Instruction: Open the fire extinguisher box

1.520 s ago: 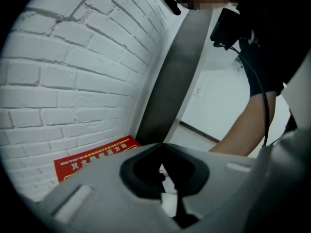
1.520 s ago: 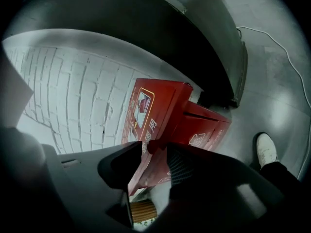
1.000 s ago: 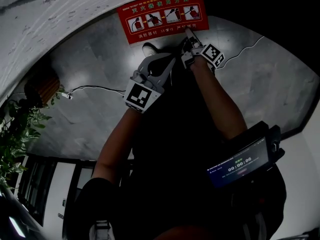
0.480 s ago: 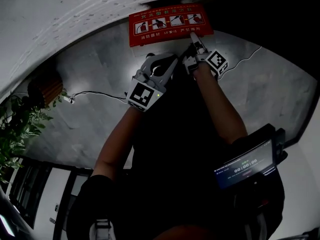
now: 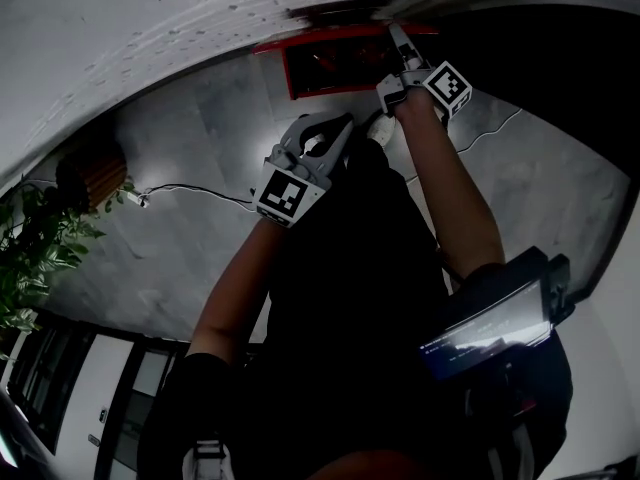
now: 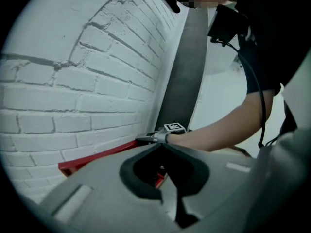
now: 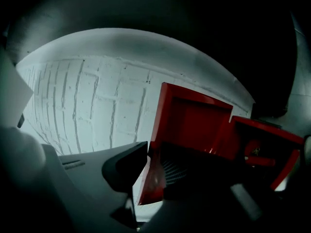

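The red fire extinguisher box (image 5: pixel 330 66) sits on the floor against a white brick wall. Its lid (image 5: pixel 345 36) stands lifted and shows edge-on in the head view. My right gripper (image 5: pixel 396 32) reaches to the lid's front edge, and its jaws are closing on it. In the right gripper view the lid (image 7: pixel 192 118) runs between the right gripper's jaws (image 7: pixel 150 171), and the box interior (image 7: pixel 265 147) shows red fittings. My left gripper (image 5: pixel 345 124) hangs short of the box, shut and holding nothing. From the left gripper (image 6: pixel 163 147) view, the lid (image 6: pixel 97 155) and right gripper (image 6: pixel 146 139) lie just ahead.
The brick wall (image 6: pixel 73 81) rises behind the box. A potted plant (image 5: pixel 40 258) and a brown wooden object (image 5: pixel 85 173) stand at the left. A thin cable (image 5: pixel 200 185) crosses the grey floor. A screen device (image 5: pixel 490 328) hangs at the person's waist.
The lid has swung up from lying flat with its label showing to standing edge-on. The right gripper rose with its edge. The left gripper has hardly moved.
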